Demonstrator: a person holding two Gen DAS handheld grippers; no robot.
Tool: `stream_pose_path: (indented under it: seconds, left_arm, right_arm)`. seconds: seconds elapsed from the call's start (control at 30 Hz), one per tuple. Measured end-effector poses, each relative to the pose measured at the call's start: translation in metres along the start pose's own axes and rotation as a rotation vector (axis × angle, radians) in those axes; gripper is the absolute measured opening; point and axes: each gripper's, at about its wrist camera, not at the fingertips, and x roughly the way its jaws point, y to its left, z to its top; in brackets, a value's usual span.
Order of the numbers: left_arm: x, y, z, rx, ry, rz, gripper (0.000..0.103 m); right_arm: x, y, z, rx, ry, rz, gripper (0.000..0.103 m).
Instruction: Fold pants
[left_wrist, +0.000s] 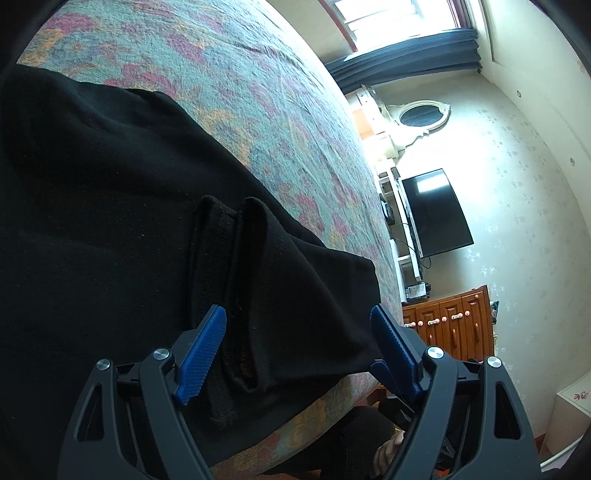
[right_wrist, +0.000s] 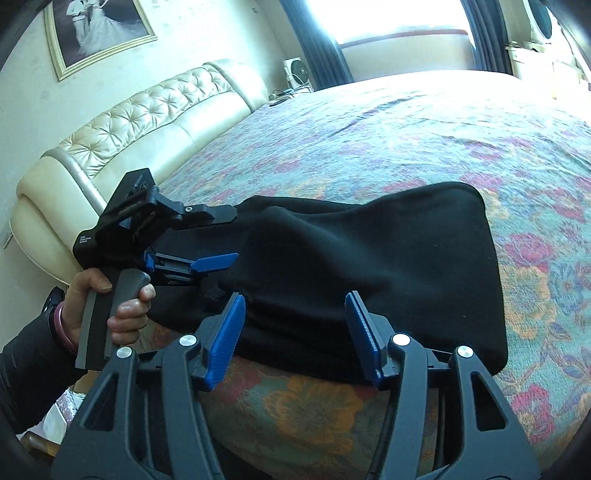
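Black pants (right_wrist: 369, 258) lie folded in a thick bundle on the floral bedspread (right_wrist: 406, 147), close to the bed's near edge. My right gripper (right_wrist: 295, 299) hovers over the bundle's near edge, open, and its blue pads (right_wrist: 225, 339) touch no cloth. In the left wrist view, my left gripper (left_wrist: 297, 314) stands wide open astride the rumpled end of the pants (left_wrist: 110, 184). Raised folds of cloth sit between its pads (left_wrist: 203, 354) without being pinched. The right wrist view shows that left gripper (right_wrist: 231, 236) at the bundle's left end, with a person's hand (right_wrist: 125, 306) on its handle.
A cream tufted headboard (right_wrist: 129, 125) runs along the bed's left side under a framed picture (right_wrist: 99, 33). Beyond the bed's far edge are a bright window (right_wrist: 399, 18) with dark curtains, a wall television (left_wrist: 436, 214) and a wooden cabinet (left_wrist: 450, 325).
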Motion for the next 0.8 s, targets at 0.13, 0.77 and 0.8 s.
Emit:
stream_pose_path:
  seconds: [0.13, 0.77, 0.8]
  left_arm:
    - [0.009, -0.001, -0.004, 0.005, 0.028, 0.034, 0.079]
    - [-0.007, 0.018, -0.018, -0.011, -0.009, 0.15, 0.003]
    - [-0.006, 0.02, -0.019, -0.014, -0.005, 0.156, 0.004]
  right_arm:
    - [-0.001, -0.001, -0.001, 0.011, -0.003, 0.0, 0.056]
    - [-0.003, -0.008, 0.001, 0.013, -0.015, -0.001, 0.056]
    - [-0.003, -0.01, 0.001, 0.014, -0.011, -0.003, 0.056]
